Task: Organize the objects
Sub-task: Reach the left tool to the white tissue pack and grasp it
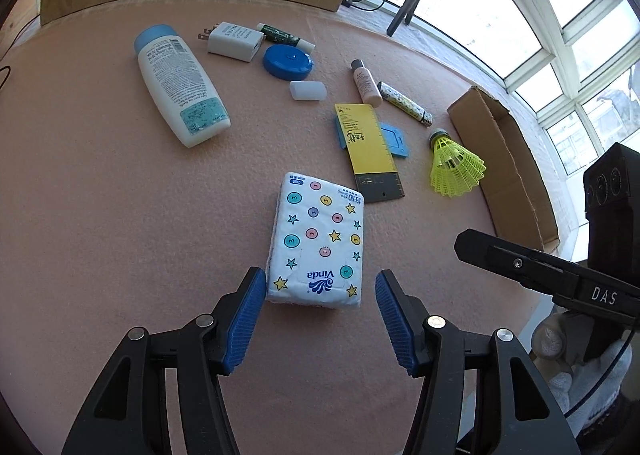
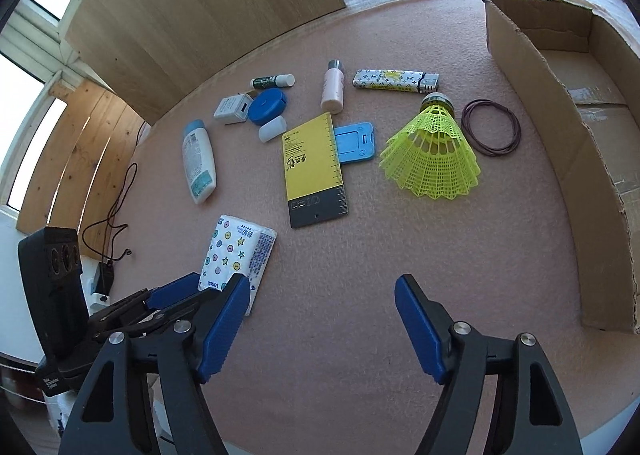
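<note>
The left gripper (image 1: 320,311) has its jaws standing apart astride the near end of the tissue pack (image 1: 318,243), low in the middle of the left wrist view; the left blue pad sits just beside the pack's edge, the right pad shows a gap, so nothing is clamped. The right gripper (image 2: 320,329) hangs with jaws wide and nothing between them, over bare pink tabletop (image 2: 360,255) at the bottom of its view.

Above the pack in the left wrist view lie a yellow ruler card (image 1: 370,151) over a blue tag (image 1: 394,139), and at upper left a white lotion bottle (image 1: 180,83). To the right sits a yellow shuttlecock (image 1: 454,165), touching a brown hair tie (image 2: 491,127) in the right wrist view. The open cardboard box (image 2: 580,159) fills the right side there.
</note>
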Motion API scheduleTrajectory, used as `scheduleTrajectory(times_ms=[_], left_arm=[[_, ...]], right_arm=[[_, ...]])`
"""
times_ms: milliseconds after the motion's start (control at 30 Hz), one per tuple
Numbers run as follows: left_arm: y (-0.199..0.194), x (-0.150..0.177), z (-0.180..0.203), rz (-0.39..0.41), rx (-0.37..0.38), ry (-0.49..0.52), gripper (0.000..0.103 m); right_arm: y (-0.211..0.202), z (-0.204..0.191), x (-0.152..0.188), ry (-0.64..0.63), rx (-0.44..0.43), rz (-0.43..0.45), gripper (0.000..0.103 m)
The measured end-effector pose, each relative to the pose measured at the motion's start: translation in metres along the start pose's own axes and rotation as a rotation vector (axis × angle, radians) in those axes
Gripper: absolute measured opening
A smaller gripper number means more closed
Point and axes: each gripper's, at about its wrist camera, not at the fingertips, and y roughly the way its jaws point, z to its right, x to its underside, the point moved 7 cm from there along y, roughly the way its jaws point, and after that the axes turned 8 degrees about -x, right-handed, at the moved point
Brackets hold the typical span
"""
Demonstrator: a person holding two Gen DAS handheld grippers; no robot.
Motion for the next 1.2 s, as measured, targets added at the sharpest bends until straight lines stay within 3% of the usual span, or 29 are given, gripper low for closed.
scheduleTrajectory(times_ms=[500, 633, 700, 767, 833, 1200], left_arm=[[0.013, -0.008, 0.016, 0.002, -0.036, 0.085, 0.06], [0.015, -0.008, 0.016, -0.001, -0.023, 0.08, 0.06], [0.017, -0.007, 0.018, -0.005, -0.012, 0.081, 0.055], [0.018, -0.007, 0.019, -0.009, -0.005, 0.08, 0.045], [0.018, -0.007, 0.021, -0.01, 0.001, 0.078, 0.043], [-0.003, -0.014, 0.062, 0.051, 0.011, 0.121, 0.043]], right_arm=[[0.05, -0.023, -0.016, -0.013, -0.089, -0.127, 0.061], [0.062, -0.026, -0.012, -0.004, -0.113, -0.175, 0.054], [0.066, -0.026, -0.01, -0.006, -0.113, -0.191, 0.049], [0.066, -0.027, -0.009, -0.012, -0.114, -0.194, 0.045], [0.067, -0.03, -0.008, -0.017, -0.132, -0.205, 0.036], [0.024, -0.026, -0.009, -0.024, -0.129, -0.139, 0.036]])
